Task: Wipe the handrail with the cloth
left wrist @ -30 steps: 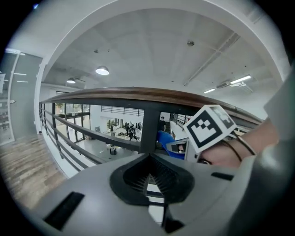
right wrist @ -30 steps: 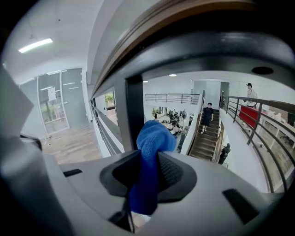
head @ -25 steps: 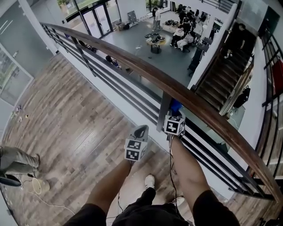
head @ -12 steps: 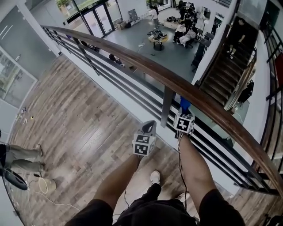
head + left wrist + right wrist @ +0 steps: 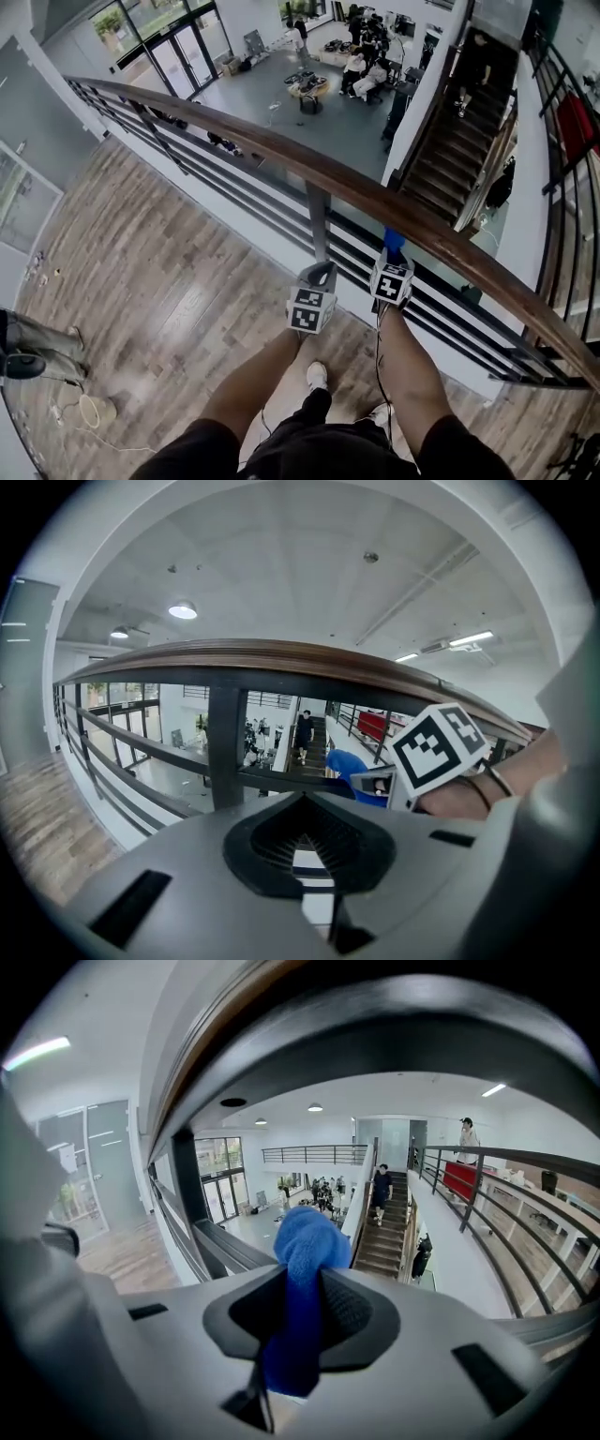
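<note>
A brown wooden handrail (image 5: pixel 309 169) runs from upper left to lower right on black bars. My right gripper (image 5: pixel 392 253) is shut on a blue cloth (image 5: pixel 394 239), held just below the rail and right of a black post (image 5: pixel 317 220). In the right gripper view the cloth (image 5: pixel 305 1241) bulges out between the jaws of the right gripper (image 5: pixel 302 1288), with the handrail's underside (image 5: pixel 375 1035) close overhead. My left gripper (image 5: pixel 321 272) is shut and holds nothing, lower and to the left, near the post. The left gripper (image 5: pixel 305 803) faces the handrail (image 5: pixel 281 655) and sees the blue cloth (image 5: pixel 349 764).
Beyond the railing is a drop to a lower hall with several people (image 5: pixel 361 56) and a staircase (image 5: pixel 464 122). I stand on wooden flooring (image 5: pixel 159 272). Another person's legs (image 5: pixel 37 342) and a coiled cable (image 5: pixel 89 412) are at the left.
Both grippers have shifted to the right along the railing, so the black post now stands left of the right gripper. The cloth stays clamped in the right gripper.
</note>
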